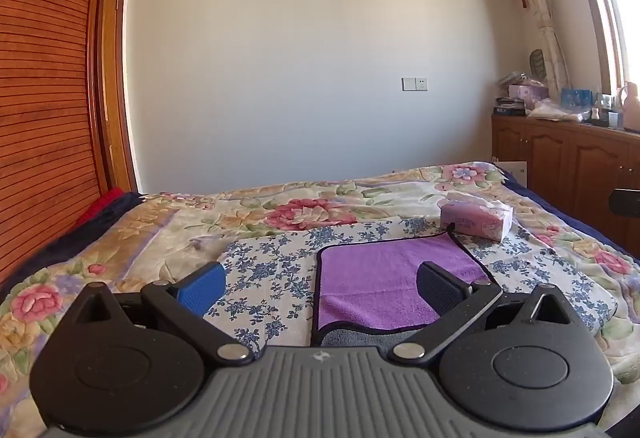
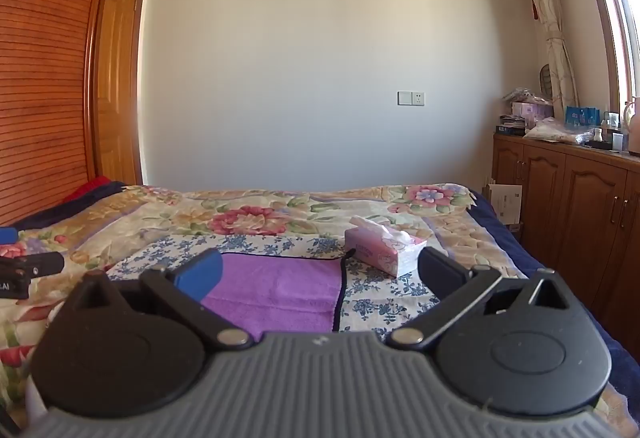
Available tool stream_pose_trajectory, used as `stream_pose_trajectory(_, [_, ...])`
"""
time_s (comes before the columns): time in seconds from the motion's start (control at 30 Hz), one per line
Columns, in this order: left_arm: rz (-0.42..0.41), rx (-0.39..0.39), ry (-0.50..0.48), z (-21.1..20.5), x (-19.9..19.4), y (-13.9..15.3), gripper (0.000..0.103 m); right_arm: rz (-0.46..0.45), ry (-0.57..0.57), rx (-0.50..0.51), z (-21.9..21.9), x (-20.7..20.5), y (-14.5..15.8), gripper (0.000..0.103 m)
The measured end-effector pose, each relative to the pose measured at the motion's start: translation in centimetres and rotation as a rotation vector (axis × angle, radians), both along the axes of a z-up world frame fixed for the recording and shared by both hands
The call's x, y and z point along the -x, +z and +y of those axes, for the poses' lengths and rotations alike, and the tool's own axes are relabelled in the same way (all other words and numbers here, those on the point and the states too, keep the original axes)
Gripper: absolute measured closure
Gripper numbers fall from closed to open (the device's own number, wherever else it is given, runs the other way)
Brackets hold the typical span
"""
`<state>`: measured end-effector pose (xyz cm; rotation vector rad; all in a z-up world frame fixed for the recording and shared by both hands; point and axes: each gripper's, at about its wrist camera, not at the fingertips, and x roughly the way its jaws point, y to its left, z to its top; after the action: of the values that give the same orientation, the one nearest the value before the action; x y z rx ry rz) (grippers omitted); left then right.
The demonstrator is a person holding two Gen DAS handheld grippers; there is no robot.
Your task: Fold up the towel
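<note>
Setting: a bedroom; a bed [image 1: 120, 238] with a flowered quilt, and a blue-flowered cloth [image 1: 272, 278] spread on the quilt.
Towel: a purple towel [image 1: 380, 278] with a dark edge lies on the blue-flowered cloth, near the grippers. It looks mostly flat. At its near edge a grey underside shows, so that edge may be turned up or doubled; I cannot tell whether a first fold is made.
Tissue box: a pink tissue box [image 1: 476, 220] sits just beyond the towel's far right corner, next to the small loop there.
Left gripper: the left gripper [image 1: 320, 286] hovers above the towel's left edge, jaws wide apart, holding nothing.
Right gripper: the right gripper [image 2: 320, 278] hovers above the towel's right edge, jaws wide apart, holding nothing.
Progress: judged early. Neither gripper has hold of the towel. Gripping the corners and folding it over appear to remain.
</note>
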<state>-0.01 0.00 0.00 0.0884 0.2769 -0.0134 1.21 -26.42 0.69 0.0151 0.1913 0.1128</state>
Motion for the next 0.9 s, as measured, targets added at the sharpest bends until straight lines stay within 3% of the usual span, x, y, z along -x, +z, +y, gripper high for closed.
stream_pose_trajectory(0.9, [-0.004, -0.003, 0.004, 0.02, 0.01, 0.0, 0.0, 0.002, 0.001, 0.002, 0.04, 0.08, 0.08, 0.0])
